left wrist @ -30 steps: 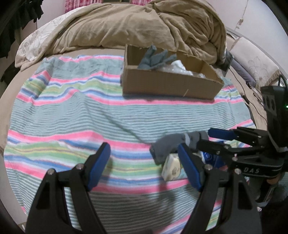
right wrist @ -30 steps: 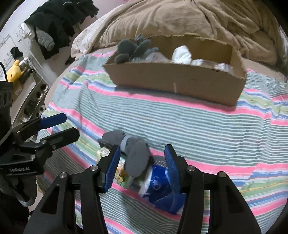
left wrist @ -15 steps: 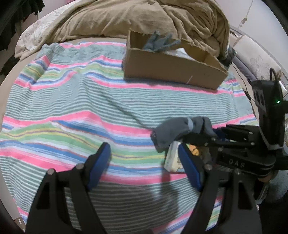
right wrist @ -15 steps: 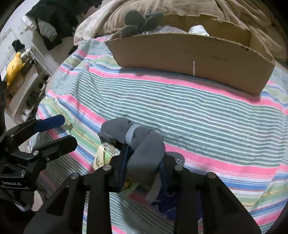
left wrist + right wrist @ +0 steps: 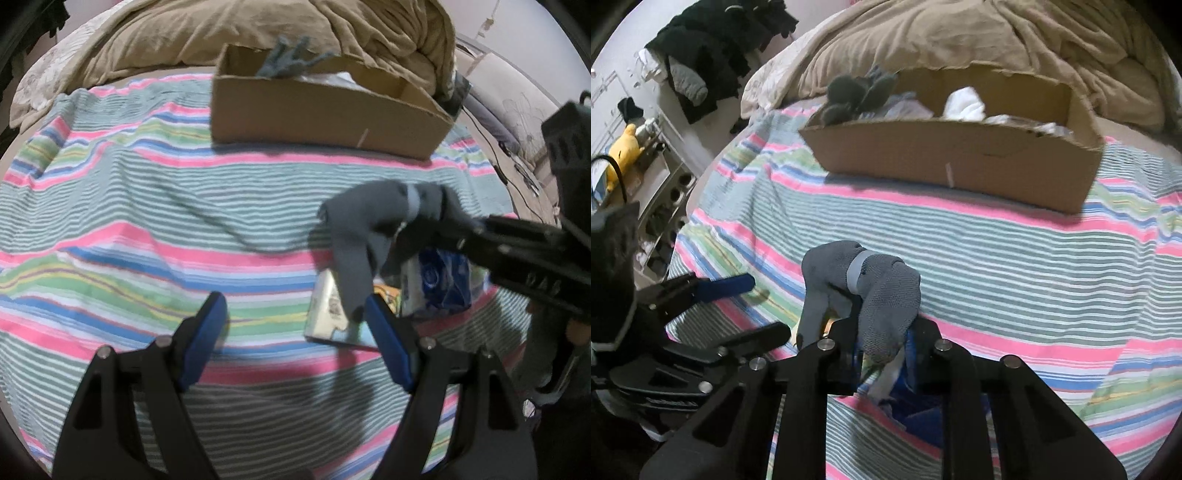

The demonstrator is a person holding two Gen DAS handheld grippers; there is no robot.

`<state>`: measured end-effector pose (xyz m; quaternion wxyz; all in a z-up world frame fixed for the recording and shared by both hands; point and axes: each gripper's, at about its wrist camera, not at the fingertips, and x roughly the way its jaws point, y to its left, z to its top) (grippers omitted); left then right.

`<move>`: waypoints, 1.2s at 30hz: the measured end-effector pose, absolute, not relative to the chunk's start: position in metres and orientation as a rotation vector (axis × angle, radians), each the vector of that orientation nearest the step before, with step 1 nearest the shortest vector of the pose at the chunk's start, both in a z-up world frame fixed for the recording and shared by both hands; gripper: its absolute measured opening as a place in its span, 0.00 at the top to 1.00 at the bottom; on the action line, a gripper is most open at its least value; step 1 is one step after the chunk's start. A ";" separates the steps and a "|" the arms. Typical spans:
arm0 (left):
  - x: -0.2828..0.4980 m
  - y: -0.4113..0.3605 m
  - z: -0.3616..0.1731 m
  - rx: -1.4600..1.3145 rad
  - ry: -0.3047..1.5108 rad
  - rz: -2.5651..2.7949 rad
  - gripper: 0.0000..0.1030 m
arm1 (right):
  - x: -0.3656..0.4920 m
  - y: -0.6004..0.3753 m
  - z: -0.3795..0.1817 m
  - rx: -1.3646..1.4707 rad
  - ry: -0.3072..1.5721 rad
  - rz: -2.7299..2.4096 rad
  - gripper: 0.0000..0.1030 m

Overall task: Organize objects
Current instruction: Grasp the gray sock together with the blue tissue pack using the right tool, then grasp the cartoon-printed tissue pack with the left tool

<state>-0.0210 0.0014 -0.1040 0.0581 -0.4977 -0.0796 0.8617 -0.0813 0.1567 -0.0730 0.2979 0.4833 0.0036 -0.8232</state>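
Note:
My right gripper (image 5: 882, 332) is shut on a grey sock (image 5: 882, 295) and holds it lifted above the striped blanket (image 5: 997, 266); the sock (image 5: 369, 229) hangs from the right gripper (image 5: 410, 236) in the left wrist view too. Below it lie a small printed box (image 5: 327, 314) and a blue packet (image 5: 439, 280). My left gripper (image 5: 295, 336) is open and empty, just left of the box. A cardboard box (image 5: 317, 110) at the back holds a grey glove (image 5: 857, 96) and white items (image 5: 964, 103).
A tan duvet (image 5: 258, 33) is heaped behind the cardboard box. Dark clothes (image 5: 713, 48), a yellow plush toy (image 5: 624, 151) and a shelf stand off the bed's left side. Cables (image 5: 517, 162) run along the right edge.
My right gripper closed on the grey sock and lifted it off the packets. My left gripper stayed open and shifted slightly.

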 end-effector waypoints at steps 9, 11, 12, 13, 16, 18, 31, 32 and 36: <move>-0.023 0.031 -0.109 -1.508 -0.145 2.532 0.23 | -0.086 0.180 -0.059 1.259 -0.048 -2.242 0.81; -0.025 0.038 -0.113 -1.526 -0.116 2.508 0.23 | -0.087 0.184 -0.056 1.252 -0.064 -2.252 0.81; -0.026 0.041 -0.116 -1.537 -0.102 2.496 0.23 | -0.087 0.186 -0.054 1.246 -0.074 -2.255 0.81; -0.028 0.045 -0.119 -1.552 -0.083 2.483 0.23 | -0.087 0.188 -0.053 1.242 -0.078 -2.258 0.81; -0.032 0.053 -0.127 -1.586 -0.041 2.450 0.23 | -0.089 0.194 -0.049 1.234 -0.102 -2.261 0.81; -0.033 0.056 -0.130 -1.591 -0.013 2.451 0.23 | -0.089 0.197 -0.047 1.227 -0.107 -2.269 0.81; -0.035 0.036 -0.105 -1.462 -0.132 2.521 0.37 | -0.093 0.214 -0.030 1.186 -0.120 -2.312 0.81; -0.035 0.035 -0.101 -1.452 -0.137 2.525 0.37 | -0.093 0.214 -0.028 1.184 -0.121 -2.312 0.81; -0.035 0.029 -0.082 -1.399 -0.154 2.553 0.37 | -0.096 0.215 -0.021 1.168 -0.122 -2.321 0.81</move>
